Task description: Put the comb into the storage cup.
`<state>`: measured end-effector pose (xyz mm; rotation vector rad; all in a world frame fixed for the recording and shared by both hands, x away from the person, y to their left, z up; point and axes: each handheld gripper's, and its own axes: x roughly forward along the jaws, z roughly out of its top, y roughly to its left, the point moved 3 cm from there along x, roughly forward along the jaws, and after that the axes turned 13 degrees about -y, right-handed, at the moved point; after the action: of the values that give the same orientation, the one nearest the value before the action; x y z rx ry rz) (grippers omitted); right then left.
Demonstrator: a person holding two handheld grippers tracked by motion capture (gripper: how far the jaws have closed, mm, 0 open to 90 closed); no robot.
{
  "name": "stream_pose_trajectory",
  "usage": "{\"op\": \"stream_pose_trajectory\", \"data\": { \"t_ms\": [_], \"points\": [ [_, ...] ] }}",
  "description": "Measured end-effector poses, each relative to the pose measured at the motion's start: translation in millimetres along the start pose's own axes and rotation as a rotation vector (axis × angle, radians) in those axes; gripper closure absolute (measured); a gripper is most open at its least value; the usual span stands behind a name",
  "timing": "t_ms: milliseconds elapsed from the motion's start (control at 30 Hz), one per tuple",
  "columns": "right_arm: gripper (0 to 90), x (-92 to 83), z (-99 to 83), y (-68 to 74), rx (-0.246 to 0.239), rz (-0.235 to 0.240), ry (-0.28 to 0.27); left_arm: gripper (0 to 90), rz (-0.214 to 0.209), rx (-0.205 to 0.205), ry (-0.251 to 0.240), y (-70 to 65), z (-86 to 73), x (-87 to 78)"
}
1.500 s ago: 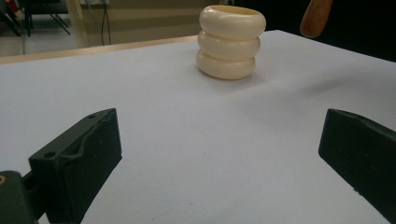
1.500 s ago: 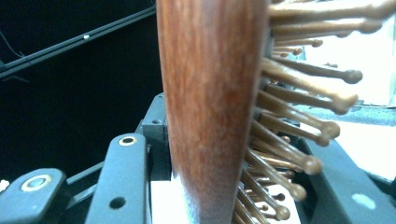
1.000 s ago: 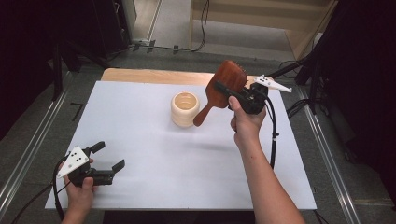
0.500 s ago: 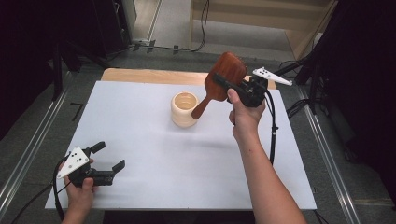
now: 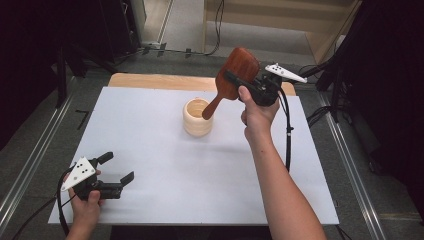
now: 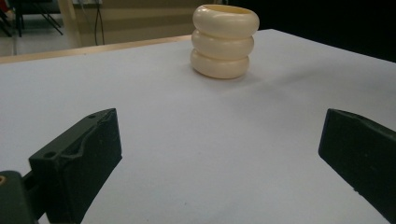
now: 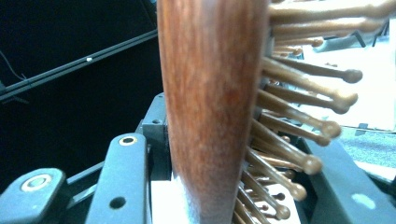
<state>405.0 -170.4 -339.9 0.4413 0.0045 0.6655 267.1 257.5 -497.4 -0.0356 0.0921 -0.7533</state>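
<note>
While the right tool (image 5: 245, 85) pinches the wooden hairbrush (image 5: 239, 69) by its head, the handle slants down toward the cream cup's (image 5: 197, 117) mouth; the left tool (image 5: 114, 167) rests spread near the desk's (image 5: 150, 150) front-left corner.

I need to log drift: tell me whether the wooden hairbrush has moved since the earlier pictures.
Yes. In the high view, the wooden hairbrush, held in the right claw, has shifted left toward the cream ribbed cup, its handle tip now over the cup's rim.

Reddish-brown hairbrush (image 5: 239, 73) — cream ribbed cup (image 5: 197, 117)
</note>
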Motion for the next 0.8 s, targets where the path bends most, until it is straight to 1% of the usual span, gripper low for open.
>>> {"op": "stream_pose_trajectory", "data": {
  "t_ms": [133,400,467,533,800],
  "points": [
    [52.7,5.1,-0.4,-2.4,0.011,-0.007,-0.004,0.0,-0.002,0.003,0.001,-0.3,-0.2,0.4],
    [52.7,17.4,-2.4,-11.9,0.010,-0.030,0.004,0.0,-0.003,-0.005,-0.004,1.0,0.0,-0.3],
    [52.7,19.3,-4.1,-13.5,0.017,-0.031,0.005,0.0,-0.005,-0.008,-0.005,0.8,0.2,-0.4],
    [52.7,21.6,-5.9,-15.2,0.016,-0.038,0.007,0.0,-0.007,-0.007,0.000,1.2,0.1,-0.6],
    [52.7,30.1,-7.8,-21.9,0.017,-0.063,0.003,0.0,-0.004,-0.010,-0.007,1.6,0.3,-1.3]
  ]
}}
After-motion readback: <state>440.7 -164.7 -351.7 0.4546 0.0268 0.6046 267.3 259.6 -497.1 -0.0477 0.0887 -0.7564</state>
